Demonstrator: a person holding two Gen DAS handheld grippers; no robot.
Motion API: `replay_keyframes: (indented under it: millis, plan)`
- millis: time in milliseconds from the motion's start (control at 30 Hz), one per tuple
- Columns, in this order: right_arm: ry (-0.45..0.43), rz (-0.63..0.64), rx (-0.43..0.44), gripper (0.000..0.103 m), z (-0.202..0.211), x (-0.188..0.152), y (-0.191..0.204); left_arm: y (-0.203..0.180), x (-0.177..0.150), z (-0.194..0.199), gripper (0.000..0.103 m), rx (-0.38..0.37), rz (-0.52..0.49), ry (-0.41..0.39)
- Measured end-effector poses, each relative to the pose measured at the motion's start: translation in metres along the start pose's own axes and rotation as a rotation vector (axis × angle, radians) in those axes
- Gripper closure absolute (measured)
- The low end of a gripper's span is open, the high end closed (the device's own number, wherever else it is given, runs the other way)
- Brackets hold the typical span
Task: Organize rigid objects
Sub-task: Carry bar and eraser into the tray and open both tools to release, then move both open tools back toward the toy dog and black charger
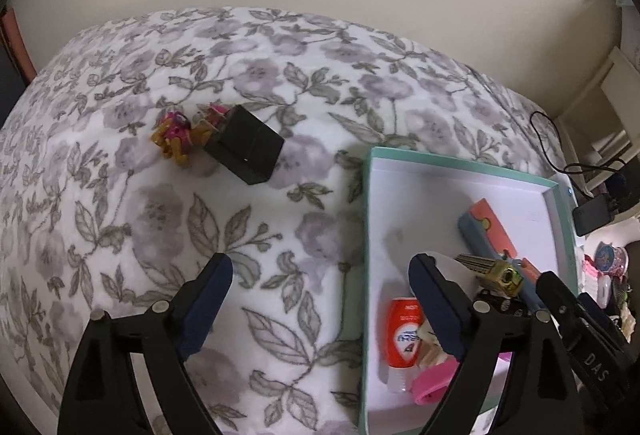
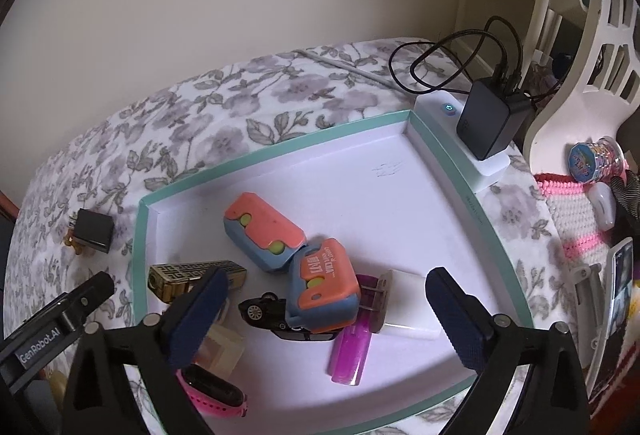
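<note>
A teal-rimmed white tray (image 2: pixel 448 163) lies on the floral blanket and holds an orange-and-blue case (image 2: pixel 262 229), a second one (image 2: pixel 326 285), a gold lighter (image 2: pixel 188 277), a black toy car (image 2: pixel 266 309), a white plug adapter (image 2: pixel 404 303), a purple lighter (image 2: pixel 352 349) and a pink watch (image 2: pixel 214 391). Outside the tray, a black box (image 1: pixel 246 145) and a pink-and-gold toy (image 1: pixel 176 135) sit on the blanket. My left gripper (image 1: pixel 320 299) is open and empty over the tray's left rim (image 1: pixel 366 235). My right gripper (image 2: pixel 324 319) is open and empty above the tray's contents.
A black charger (image 2: pixel 486 119) with cables stands on a white block (image 2: pixel 490 163) behind the tray's far right corner. A white chair (image 2: pixel 580 55), a pink knitted mat (image 2: pixel 576 215) and small items are to the right. A wall stands behind the bed.
</note>
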State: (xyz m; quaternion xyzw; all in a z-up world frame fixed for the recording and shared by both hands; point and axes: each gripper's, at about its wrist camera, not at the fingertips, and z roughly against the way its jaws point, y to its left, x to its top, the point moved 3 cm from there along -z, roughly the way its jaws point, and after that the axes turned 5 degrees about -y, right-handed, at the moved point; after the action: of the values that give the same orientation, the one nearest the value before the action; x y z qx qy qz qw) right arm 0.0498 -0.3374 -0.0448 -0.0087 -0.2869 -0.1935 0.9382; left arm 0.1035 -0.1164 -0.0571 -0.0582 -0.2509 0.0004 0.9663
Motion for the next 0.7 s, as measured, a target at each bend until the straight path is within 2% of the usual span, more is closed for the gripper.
replay_keyframes:
  millis: [67, 200, 500, 700]
  plan:
    - [-0.002, 0.003, -0.005, 0.0, 0.0, 0.0, 0.0, 0.002, 0.001, 0.002, 0.007, 0.011, 0.004, -0.019]
    - [-0.014, 0.005, -0.006, 0.0, 0.001, 0.0, 0.0, 0.005, 0.003, 0.004, 0.007, 0.027, 0.002, -0.038]
    - [-0.012, 0.024, 0.006, 0.0, 0.001, -0.001, 0.005, 0.009, 0.003, 0.0, 0.007, 0.042, 0.002, -0.015]
    - [-0.026, 0.066, 0.055, 0.0, 0.007, -0.002, 0.027, 0.025, 0.007, 0.001, 0.007, 0.057, 0.037, 0.0]
